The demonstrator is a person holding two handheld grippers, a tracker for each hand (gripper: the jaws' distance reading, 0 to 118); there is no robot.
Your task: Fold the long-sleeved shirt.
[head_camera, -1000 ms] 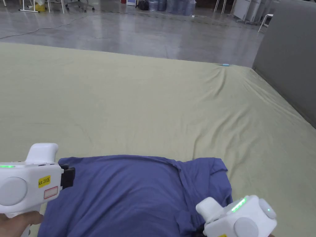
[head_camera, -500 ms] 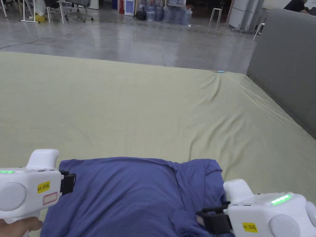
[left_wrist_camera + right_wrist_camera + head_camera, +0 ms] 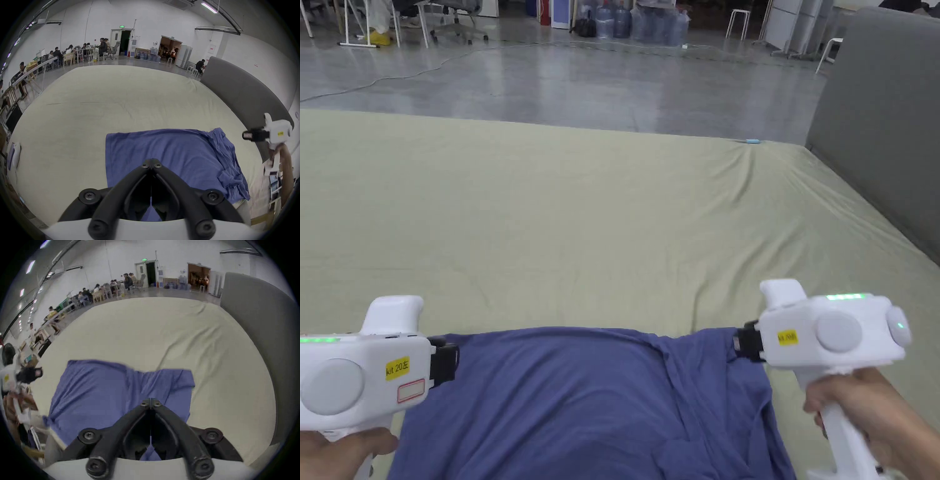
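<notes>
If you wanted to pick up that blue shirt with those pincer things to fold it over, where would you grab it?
Probably the two far corners of the shirt, coming in from each side. That far edge lies straight on the sheet, and the left gripper and right gripper already sit beside those corners, both closed.

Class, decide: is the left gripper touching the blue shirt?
Touching. In the left gripper view, the left gripper is shut on the blue shirt, whose cloth shows pinched between its fingers.
</notes>
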